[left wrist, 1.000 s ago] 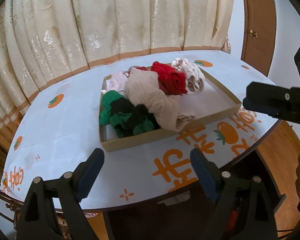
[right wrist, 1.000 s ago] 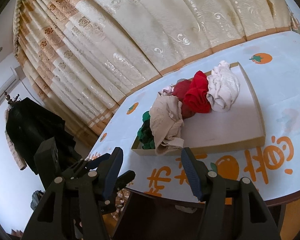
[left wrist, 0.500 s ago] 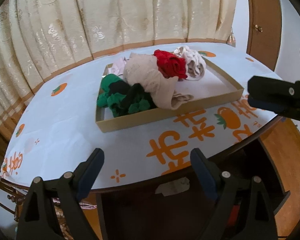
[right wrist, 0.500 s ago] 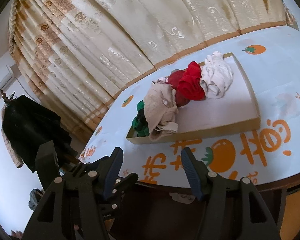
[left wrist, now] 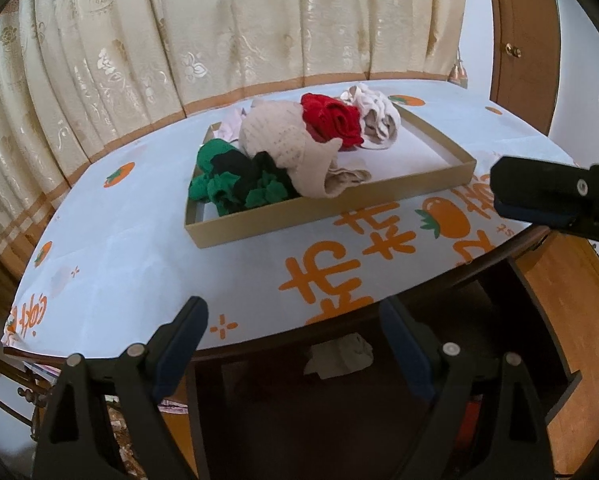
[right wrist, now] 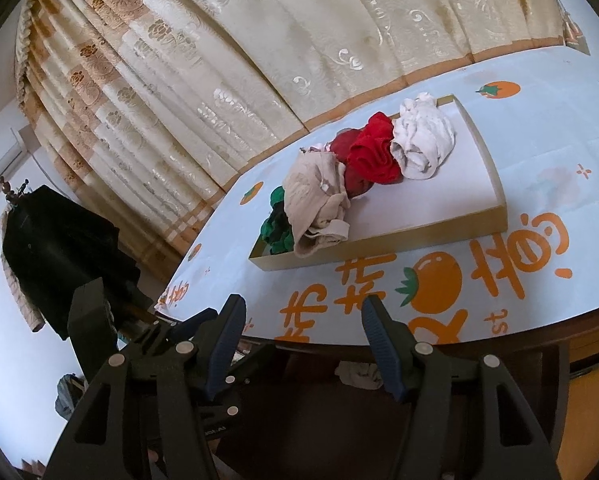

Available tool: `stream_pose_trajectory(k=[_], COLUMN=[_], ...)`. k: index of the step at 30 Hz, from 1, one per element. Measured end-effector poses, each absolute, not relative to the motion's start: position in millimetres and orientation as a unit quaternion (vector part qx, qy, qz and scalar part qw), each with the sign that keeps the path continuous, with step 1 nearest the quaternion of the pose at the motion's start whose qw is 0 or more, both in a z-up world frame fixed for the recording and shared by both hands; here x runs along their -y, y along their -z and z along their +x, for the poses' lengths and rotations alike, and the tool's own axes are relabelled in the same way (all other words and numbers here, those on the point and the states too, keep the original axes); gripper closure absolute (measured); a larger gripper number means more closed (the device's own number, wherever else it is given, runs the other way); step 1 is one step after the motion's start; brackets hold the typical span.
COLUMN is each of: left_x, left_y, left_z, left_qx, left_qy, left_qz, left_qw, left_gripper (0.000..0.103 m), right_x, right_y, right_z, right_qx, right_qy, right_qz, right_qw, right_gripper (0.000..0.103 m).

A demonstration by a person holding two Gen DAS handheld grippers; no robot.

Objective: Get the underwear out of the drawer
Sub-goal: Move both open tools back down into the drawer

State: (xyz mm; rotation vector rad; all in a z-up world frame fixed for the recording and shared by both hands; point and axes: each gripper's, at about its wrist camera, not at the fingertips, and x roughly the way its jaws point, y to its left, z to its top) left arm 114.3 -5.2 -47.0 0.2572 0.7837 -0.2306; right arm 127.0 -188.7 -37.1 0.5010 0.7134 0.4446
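While both grippers hang short of the table edge with nothing between their jaws, the step in hand looks like the approach, with no garment lifted yet. The left gripper [left wrist: 291, 344] is released, its blue-padded fingers spread wide over the near rim of the round table in a white plastic cloth printed with orange fruit [left wrist: 111, 264]. The right gripper [right wrist: 301, 338] is likewise unclenched and empty, its fingers set somewhat closer together, and it shows in the left wrist view as a dark bar at the right edge.

The task's thing, the underwear, lies in the shallow tan cardboard drawer tray [left wrist: 331, 210] that sits on the cloth, well apart from both grippers. Going left to right in the left wrist view, the tray holds a crumpled green and black piece [left wrist: 235, 184] in its left near corner, a pale pink piece [left wrist: 231, 124] behind it, a large beige knitted piece [left wrist: 291, 148] draped toward the front wall, a bunched red piece [left wrist: 333, 120], and a white and cream bundle [left wrist: 375, 120] toward the back. The right part of the tray floor is bare white.

The next move, as I judge it, calls for reaching forward over the front wall and pinching one piece from above; the beige one lies nearest. The pieces overlap, so a neighbour may drag along.
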Motion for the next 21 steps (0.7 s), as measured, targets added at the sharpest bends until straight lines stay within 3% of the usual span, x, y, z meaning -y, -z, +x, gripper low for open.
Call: stream_pose_trajectory(k=[21], left_x=[-47], left_y=[89], left_z=[80], left_qx=[-0.463], left_qy=[0.13], left_qz=[0.036], left_qw=[0.876], left_gripper=[0.014], right_x=[216], right_y=[59], right_z=[72], right_qx=[-0.374], right_qy=[-0.206], right_qz=[0.213], right_qw=[0.879], right_gripper=[0.04])
